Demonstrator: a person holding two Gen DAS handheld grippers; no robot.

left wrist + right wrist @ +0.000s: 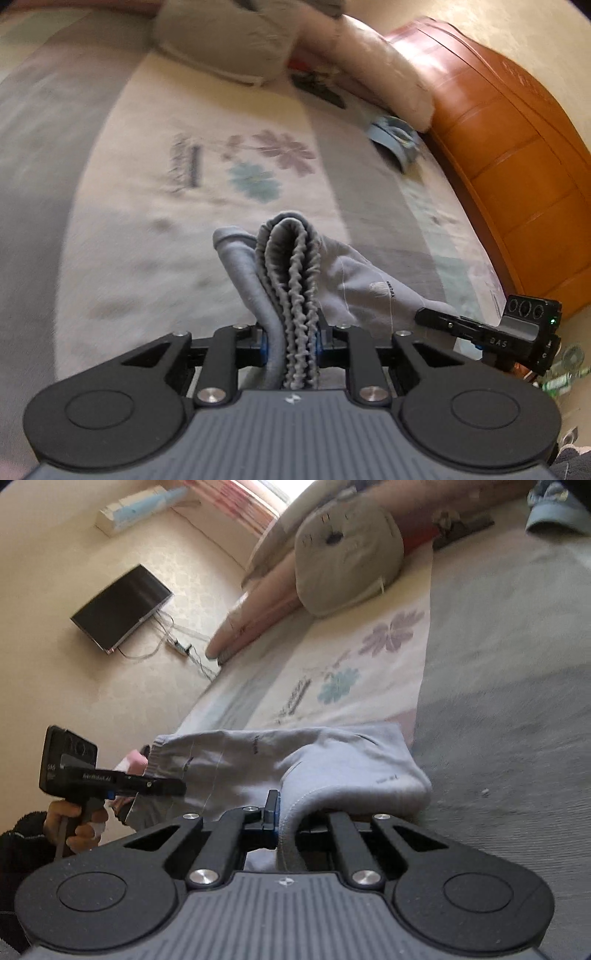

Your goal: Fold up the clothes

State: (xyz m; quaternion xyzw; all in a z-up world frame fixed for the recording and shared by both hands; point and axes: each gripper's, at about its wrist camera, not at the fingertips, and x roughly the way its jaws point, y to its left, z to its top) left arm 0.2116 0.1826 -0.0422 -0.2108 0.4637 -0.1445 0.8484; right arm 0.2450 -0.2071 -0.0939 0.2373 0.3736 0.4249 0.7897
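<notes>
A light grey garment (362, 280) with a ruffled elastic waistband (295, 295) hangs lifted over the flowered bedsheet (166, 206). My left gripper (288, 334) is shut on the bunched waistband, which stands up between its fingers. In the right wrist view the same garment (251, 757) stretches leftwards, and my right gripper (286, 814) is shut on a stitched edge of it. The right gripper (421, 316) shows at the cloth's far corner in the left wrist view. The left gripper (179, 786), held by a hand (74, 827), shows at the waistband end in the right wrist view.
A grey cushion (347, 561) and a pink pillow (255, 609) lie at the far end of the bed. An orange wooden bed frame (517, 147) runs along one side. A blue cloth item (395, 138) lies near it. A dark screen (122, 609) hangs on the wall.
</notes>
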